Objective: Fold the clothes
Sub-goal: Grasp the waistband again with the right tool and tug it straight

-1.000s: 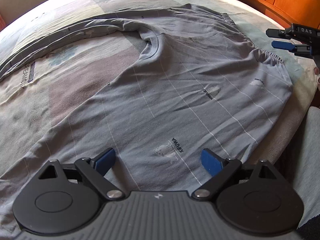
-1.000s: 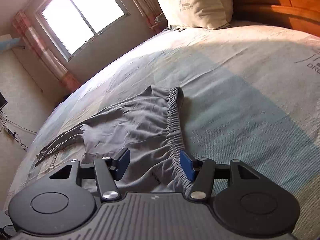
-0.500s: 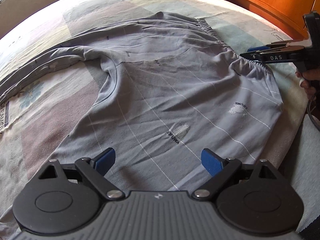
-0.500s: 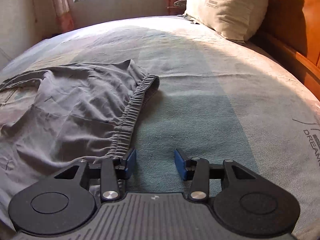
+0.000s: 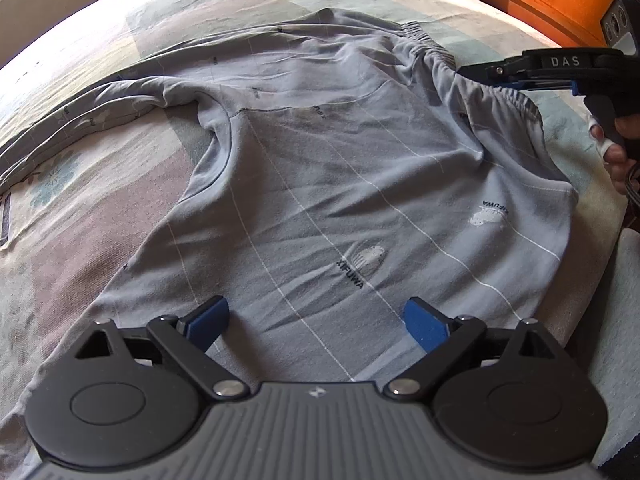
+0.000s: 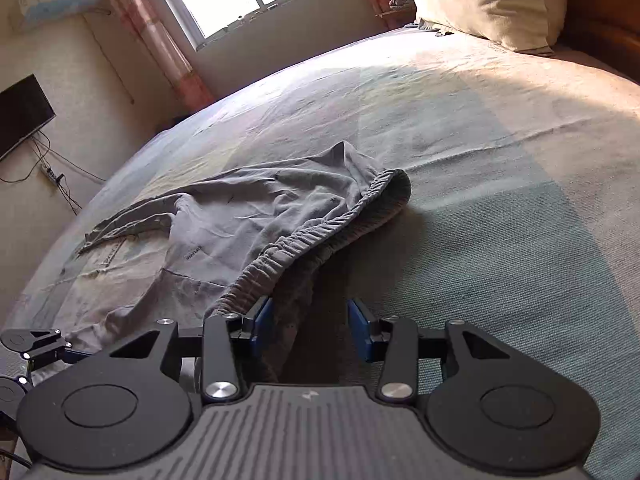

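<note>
Grey cotton trousers (image 5: 320, 168): right tool (image 6: 310, 328) half-open around the waistband, left tool (image 5: 316, 320) wide, empty; pinch could slip.

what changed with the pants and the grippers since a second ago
The right gripper swung to the waistband of the grey pants, narrowed its jaws and lifted that edge. The left gripper slid along the leg, jaws wide open as before. Pants otherwise unmoved.
</note>
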